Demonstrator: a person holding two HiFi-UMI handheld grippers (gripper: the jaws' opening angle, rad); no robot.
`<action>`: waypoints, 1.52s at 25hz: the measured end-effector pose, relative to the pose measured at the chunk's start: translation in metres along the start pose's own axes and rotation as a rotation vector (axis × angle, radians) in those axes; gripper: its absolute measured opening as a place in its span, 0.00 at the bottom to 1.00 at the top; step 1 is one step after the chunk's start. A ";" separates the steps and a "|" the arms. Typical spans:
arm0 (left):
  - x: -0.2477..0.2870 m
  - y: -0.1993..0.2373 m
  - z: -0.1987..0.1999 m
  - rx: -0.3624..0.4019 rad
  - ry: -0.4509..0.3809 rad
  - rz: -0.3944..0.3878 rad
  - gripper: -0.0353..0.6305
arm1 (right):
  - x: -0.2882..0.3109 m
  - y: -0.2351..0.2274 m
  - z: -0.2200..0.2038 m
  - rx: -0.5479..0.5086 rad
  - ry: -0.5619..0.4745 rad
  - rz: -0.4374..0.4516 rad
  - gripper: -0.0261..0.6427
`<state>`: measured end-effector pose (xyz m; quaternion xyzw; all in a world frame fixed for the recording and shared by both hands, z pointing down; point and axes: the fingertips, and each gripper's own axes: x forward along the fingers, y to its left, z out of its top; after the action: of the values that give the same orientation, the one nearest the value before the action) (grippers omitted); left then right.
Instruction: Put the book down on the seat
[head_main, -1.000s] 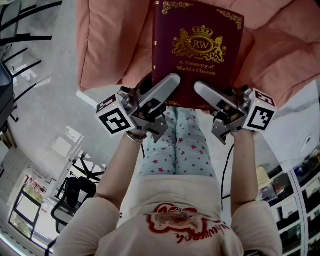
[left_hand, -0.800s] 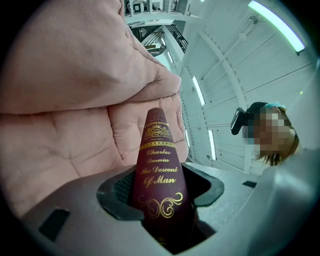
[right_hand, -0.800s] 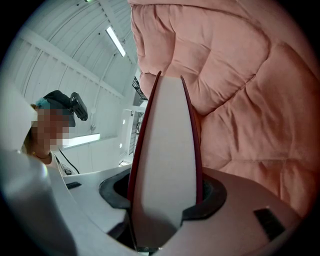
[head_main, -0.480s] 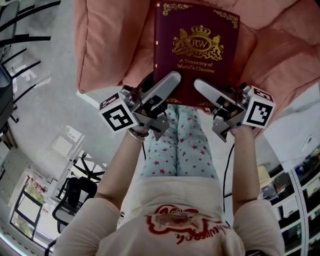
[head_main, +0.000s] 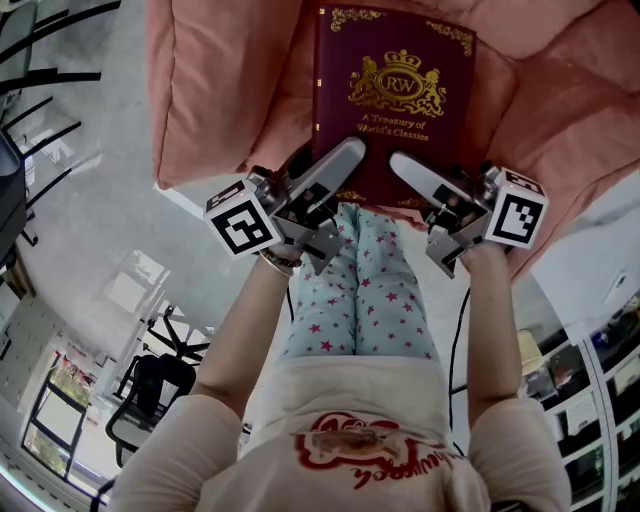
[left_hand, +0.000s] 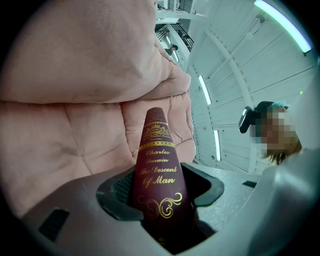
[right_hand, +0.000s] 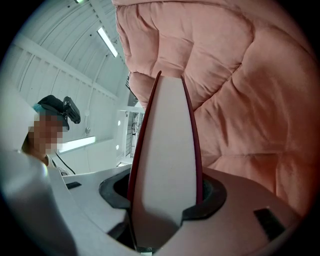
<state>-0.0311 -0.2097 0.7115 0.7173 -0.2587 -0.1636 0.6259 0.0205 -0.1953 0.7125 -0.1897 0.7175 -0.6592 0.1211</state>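
A maroon hardback book (head_main: 395, 90) with a gold crest hangs cover-up over the pink quilted seat (head_main: 220, 90). My left gripper (head_main: 345, 160) is shut on the book's near left corner, at the spine. My right gripper (head_main: 405, 168) is shut on the near right corner. In the left gripper view the gold-lettered spine of the book (left_hand: 157, 165) stands between the jaws of the left gripper (left_hand: 162, 192), with the seat's cushion (left_hand: 75, 100) behind. In the right gripper view the book's white page edge (right_hand: 167, 150) fills the gap of the right gripper (right_hand: 162, 195), in front of the cushion (right_hand: 240, 90).
The person's legs in star-print trousers (head_main: 360, 300) are just below the book's near edge. Grey floor lies to the left, with a black chair (head_main: 150, 400) at lower left and black metal bars (head_main: 40, 50) at upper left. Shelves (head_main: 590, 380) stand at lower right.
Both grippers and the book have crept a little farther away from the person, over the seat. The grips look the same.
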 end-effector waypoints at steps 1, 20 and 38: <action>0.000 0.000 0.000 -0.003 0.000 0.001 0.41 | 0.000 0.001 0.000 0.001 0.001 -0.001 0.37; -0.003 0.008 -0.003 -0.007 -0.011 -0.005 0.41 | 0.002 -0.003 -0.004 -0.016 0.014 0.012 0.37; -0.001 0.043 -0.017 -0.123 -0.021 0.076 0.41 | 0.002 -0.037 -0.012 0.045 0.044 -0.030 0.37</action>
<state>-0.0299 -0.1987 0.7562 0.6652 -0.2819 -0.1628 0.6720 0.0183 -0.1875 0.7504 -0.1830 0.7022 -0.6809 0.0995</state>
